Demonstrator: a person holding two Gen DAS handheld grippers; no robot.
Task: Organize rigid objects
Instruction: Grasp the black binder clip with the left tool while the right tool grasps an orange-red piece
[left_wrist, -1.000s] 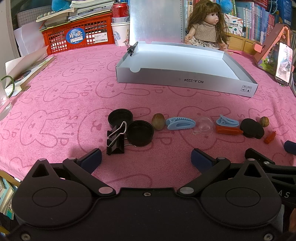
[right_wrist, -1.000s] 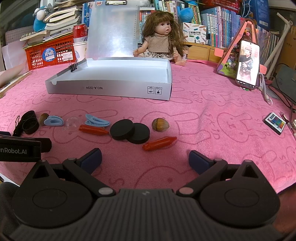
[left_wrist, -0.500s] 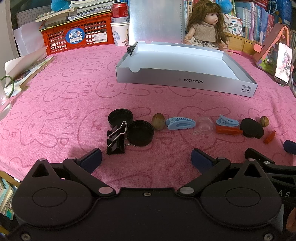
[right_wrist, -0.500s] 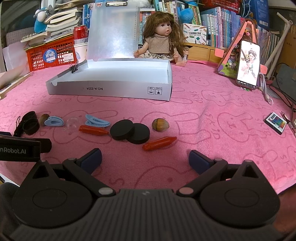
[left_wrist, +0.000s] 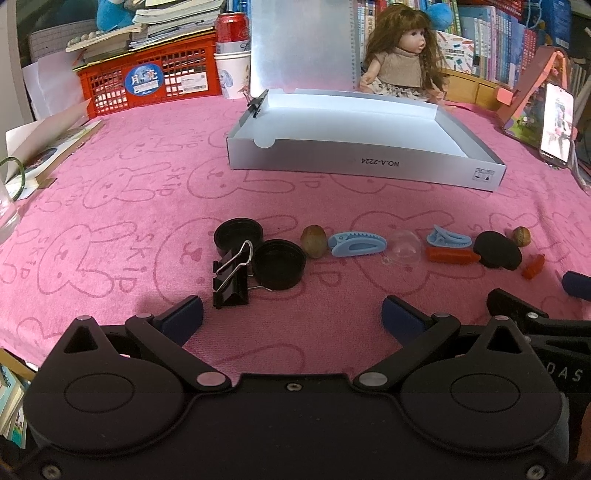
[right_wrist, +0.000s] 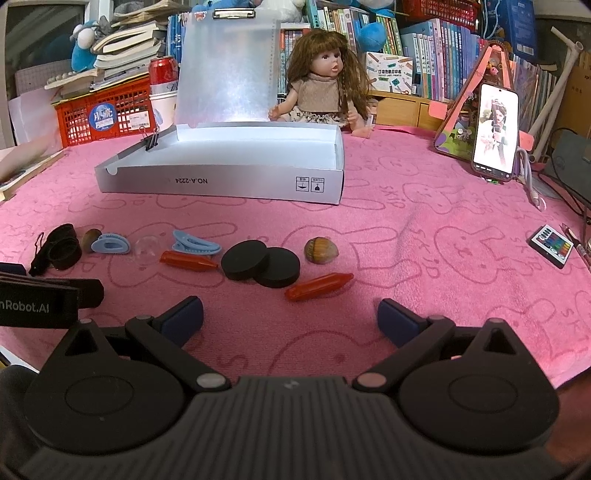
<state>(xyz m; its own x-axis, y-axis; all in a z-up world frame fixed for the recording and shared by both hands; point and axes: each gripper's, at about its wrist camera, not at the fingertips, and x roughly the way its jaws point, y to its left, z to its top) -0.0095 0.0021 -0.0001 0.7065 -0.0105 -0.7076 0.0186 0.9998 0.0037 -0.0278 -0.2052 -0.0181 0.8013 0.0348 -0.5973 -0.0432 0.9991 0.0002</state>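
Pink towel (left_wrist: 147, 206) covers my table, and the small pieces lie on it in a loose row, short of the open grey box (left_wrist: 362, 147). My left gripper (left_wrist: 291, 314) hangs wide apart and holds nothing; just ahead sit the black binder clip (left_wrist: 231, 280), touching one of two black caps (left_wrist: 279, 264), then a nut (left_wrist: 314, 240) and a blue clip (left_wrist: 356, 244). My right gripper (right_wrist: 290, 315) is spread wide too, empty, near a red crayon (right_wrist: 319, 286), two overlapping black discs (right_wrist: 260, 262) and an acorn (right_wrist: 320, 250). The box has nothing in it.
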